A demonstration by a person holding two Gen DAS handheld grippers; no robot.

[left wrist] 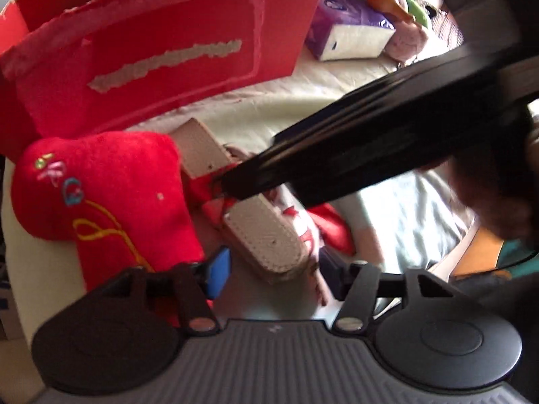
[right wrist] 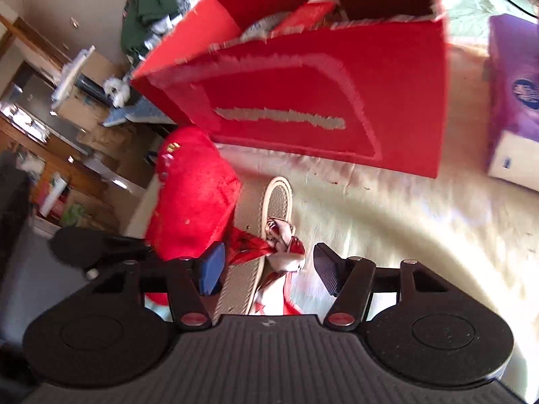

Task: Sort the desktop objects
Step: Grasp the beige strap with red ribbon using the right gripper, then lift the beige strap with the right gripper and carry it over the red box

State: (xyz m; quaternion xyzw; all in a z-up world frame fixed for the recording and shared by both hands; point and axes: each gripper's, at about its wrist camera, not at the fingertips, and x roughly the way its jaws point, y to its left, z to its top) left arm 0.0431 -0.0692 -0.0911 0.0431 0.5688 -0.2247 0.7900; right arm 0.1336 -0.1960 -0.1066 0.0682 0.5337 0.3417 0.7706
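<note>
Beside the torn red cardboard box (right wrist: 303, 101) on the pale cloth-covered table (right wrist: 387, 222), a beige strap with stitched edges and a red-and-white patterned cloth knotted round it (right wrist: 269, 225) is lying against a red plush cushion with coloured embroidery (right wrist: 192, 195). The right gripper (right wrist: 266, 269) is held low over the strap with its jaws spread apart, one finger on each side of the knotted part, so that a closing would catch strap and cloth together; nothing is gripped yet. In the left wrist view the right gripper is seen as a dark arm reaching down to the knot (left wrist: 222, 181), which suggests the knot was chosen as the thickest hold. The left gripper (left wrist: 269, 266) is kept just short of the strap's near end, jaws likewise apart and empty, probably to steady or follow. The box stands open-topped and already holds other items, so it is judged to be the sorting destination. A purple tissue pack (right wrist: 515, 107) is left well apart to the right.
</note>
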